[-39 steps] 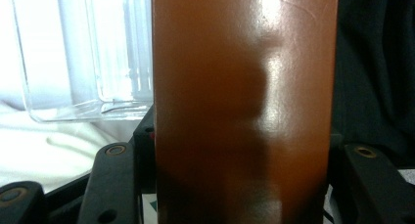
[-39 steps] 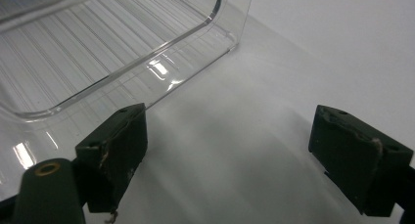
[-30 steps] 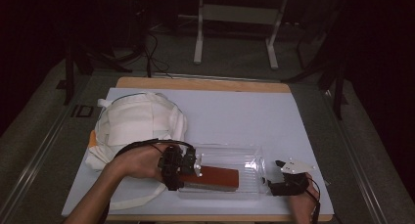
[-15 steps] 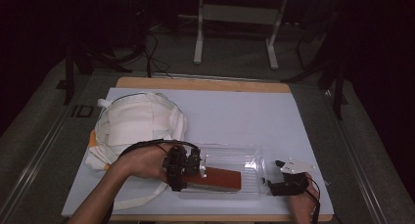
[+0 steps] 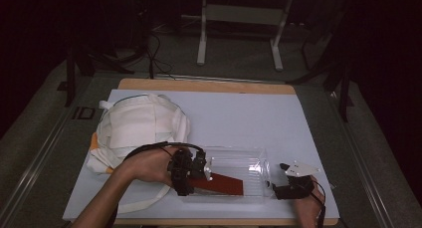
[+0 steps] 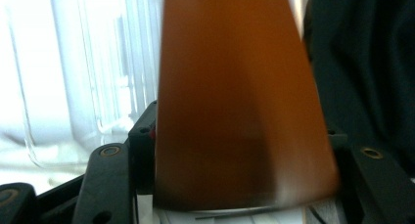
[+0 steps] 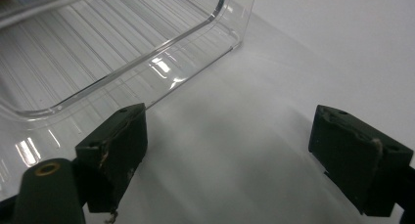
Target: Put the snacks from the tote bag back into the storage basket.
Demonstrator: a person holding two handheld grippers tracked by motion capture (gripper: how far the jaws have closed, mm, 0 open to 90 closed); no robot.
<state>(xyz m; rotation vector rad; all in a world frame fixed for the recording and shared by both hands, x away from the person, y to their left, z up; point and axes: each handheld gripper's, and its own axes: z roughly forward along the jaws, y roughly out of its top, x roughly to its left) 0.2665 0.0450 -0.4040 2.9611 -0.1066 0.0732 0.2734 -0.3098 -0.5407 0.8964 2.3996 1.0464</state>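
The brown pouch (image 5: 223, 183) lies flat in the clear plastic tray (image 5: 249, 161) at the near edge of the table (image 5: 249, 113), its left end between the jaws of the left gripper (image 5: 199, 171). Those jaws have just been opening; in the left gripper view the pouch (image 6: 235, 101) sits between them, with the left jaw just beside its edge, but whether the pads press on it cannot be told (the picture is blurred up close). The right gripper (image 5: 279, 180) rests on the table just beside the tray's right end, its jaws spread wide with nothing between them; in the right gripper view its left finger (image 7: 117, 145) sits near the tray's corner (image 7: 195, 53). The pouch's far end is cut off in the left gripper view. A white cloth bag (image 5: 139, 126) lies on the table behind the left hand (image 5: 147, 166). No writing can be read on the pouch.
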